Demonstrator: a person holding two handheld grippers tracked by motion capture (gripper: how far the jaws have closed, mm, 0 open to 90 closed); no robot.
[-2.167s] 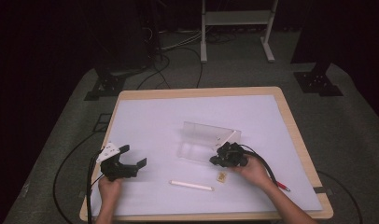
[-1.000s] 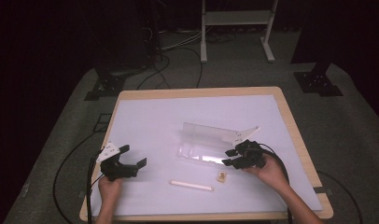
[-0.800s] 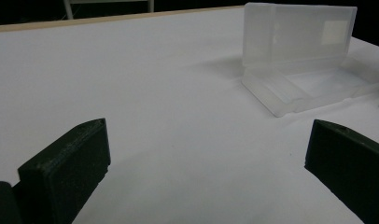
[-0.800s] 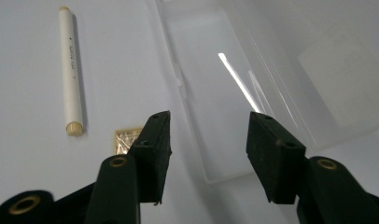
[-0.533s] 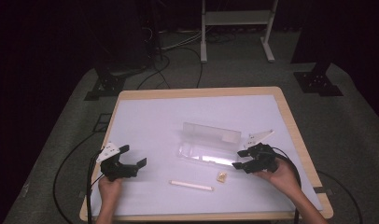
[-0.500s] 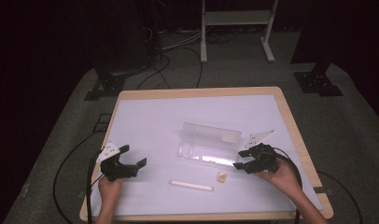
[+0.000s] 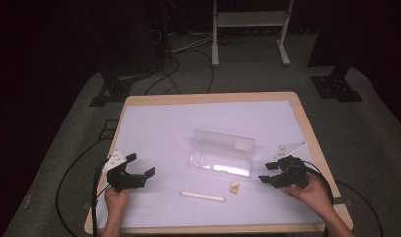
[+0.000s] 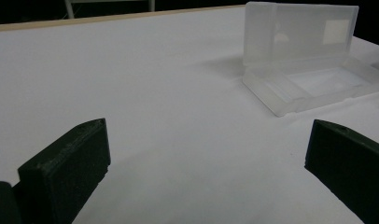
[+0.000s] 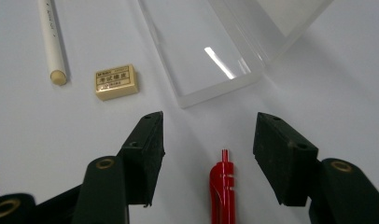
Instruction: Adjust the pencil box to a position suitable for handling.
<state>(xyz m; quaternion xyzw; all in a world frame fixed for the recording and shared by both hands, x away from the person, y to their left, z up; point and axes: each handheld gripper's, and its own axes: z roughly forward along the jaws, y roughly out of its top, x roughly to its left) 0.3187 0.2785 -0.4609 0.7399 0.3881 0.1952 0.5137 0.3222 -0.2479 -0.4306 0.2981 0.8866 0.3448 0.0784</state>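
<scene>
Nearest the front edge of the table (image 7: 139,106), a white pencil (image 7: 202,196) is seen lying flat, with a small tan eraser (image 7: 234,186) just beyond its right end; neither is touched. A red pen (image 9: 222,186) is found on the surface toward the front right corner, lying loose between the jaws of the right gripper (image 7: 268,177), whose pads stand clear of it on both sides. These jaws have just been opening, and against the earlier frames the gripper has been drawn away from the clear plastic case (image 7: 221,153) toward the right edge. It is judged that the case has been opened and released, and that the pen is being lined up for pick-up as the first item to go in.

At the front left corner, the left gripper (image 7: 141,168) is held spread wide with nothing between its jaws, and is unchanged in place.

Farther in, near the table's middle, the case is observed lying open, lid upright, tray empty.
</scene>
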